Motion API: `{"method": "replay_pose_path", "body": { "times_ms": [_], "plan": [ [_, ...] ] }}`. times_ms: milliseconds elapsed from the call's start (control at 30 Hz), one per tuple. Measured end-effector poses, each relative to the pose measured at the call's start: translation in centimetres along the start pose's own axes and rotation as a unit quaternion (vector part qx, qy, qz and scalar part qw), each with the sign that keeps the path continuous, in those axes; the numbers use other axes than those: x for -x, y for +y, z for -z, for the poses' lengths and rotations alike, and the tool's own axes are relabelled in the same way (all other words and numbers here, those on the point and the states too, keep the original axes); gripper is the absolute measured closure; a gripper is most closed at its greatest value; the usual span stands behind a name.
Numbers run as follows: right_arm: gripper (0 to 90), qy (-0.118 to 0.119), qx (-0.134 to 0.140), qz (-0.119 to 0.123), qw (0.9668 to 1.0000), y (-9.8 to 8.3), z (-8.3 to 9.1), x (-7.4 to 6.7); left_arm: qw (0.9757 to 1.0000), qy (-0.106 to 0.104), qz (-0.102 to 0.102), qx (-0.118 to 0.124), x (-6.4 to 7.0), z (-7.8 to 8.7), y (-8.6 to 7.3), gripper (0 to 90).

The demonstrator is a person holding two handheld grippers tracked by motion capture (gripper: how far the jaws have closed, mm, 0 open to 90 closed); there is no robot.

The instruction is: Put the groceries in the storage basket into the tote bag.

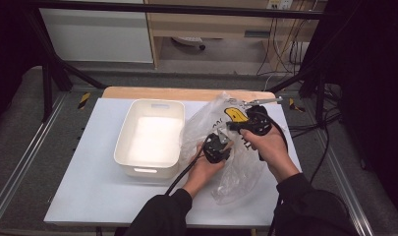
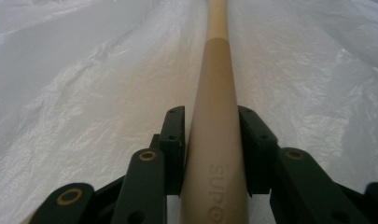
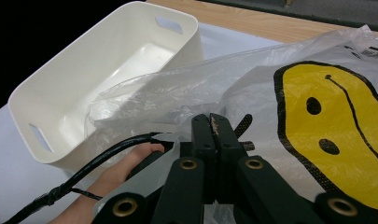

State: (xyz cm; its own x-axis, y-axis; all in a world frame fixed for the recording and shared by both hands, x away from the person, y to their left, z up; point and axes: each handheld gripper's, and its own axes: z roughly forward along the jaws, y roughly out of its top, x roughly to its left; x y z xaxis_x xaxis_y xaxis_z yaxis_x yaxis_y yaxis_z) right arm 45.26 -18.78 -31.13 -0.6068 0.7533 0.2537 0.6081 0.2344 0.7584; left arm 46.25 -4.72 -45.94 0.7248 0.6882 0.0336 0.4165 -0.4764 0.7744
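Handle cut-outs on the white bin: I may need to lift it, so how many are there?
2. One handle cut-out is in the far short wall of the white bin; the other is in the near short wall, facing the person.

A grey floor (image 1: 19, 123) surrounds the white table (image 1: 88, 187), wooden shelving (image 1: 211, 22) beyond black frame bars (image 1: 177, 9)

Left gripper (image 2: 213, 140): matte black angular jaws, brass-ringed pivot holes, small dark screws. Right gripper (image 3: 213, 140): same build. Thick black cable (image 3: 91, 168), taped near end. Black long sleeves (image 1: 162, 216) on both arms.
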Motion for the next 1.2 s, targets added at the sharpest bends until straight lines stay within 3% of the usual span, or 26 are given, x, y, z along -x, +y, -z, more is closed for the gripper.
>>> {"method": "replay_pose_path", "body": {
  "times_ms": [267, 433, 533, 600, 700, 1000, 1200],
  "plan": [
    [90.0, -0.002, -0.001, -0.001, 1.0000, 0.1, -0.5, 0.0, 0.9999, -0.007, 0.008, -0.002, 0.0, 0.9, -0.6, 63.5],
    [90.0, -0.002, 0.000, -0.002, 1.0000, 0.1, -0.5, 0.1, 0.9999, -0.009, -0.007, 0.008, -0.1, 2.1, -1.3, 62.8],
    [90.0, -0.003, -0.001, -0.005, 1.0000, 0.0, -0.7, 0.1, 0.9996, -0.009, -0.018, 0.021, 0.0, 3.4, -1.8, 63.4],
    [90.0, -0.003, -0.001, -0.005, 1.0000, 0.0, -0.9, 0.1, 0.9993, -0.019, -0.012, 0.030, 0.2, 4.1, -2.1, 62.2],
    [90.0, -0.005, -0.001, -0.006, 1.0000, 0.0, -1.0, 0.1, 0.9985, -0.025, -0.030, 0.038, 0.8, 5.3, -2.4, 62.4],
    [90.0, -0.006, -0.001, -0.011, 0.9999, -0.5, -1.2, 0.4, 0.9962, -0.050, -0.033, 0.064, 1.5, 9.6, -2.7, 57.7],
    [90.0, -0.004, -0.002, -0.018, 0.9998, -1.5, -1.3, 0.6, 0.9959, -0.058, -0.028, 0.064, 1.4, 12.8, -3.1, 56.3]
  ]
}}
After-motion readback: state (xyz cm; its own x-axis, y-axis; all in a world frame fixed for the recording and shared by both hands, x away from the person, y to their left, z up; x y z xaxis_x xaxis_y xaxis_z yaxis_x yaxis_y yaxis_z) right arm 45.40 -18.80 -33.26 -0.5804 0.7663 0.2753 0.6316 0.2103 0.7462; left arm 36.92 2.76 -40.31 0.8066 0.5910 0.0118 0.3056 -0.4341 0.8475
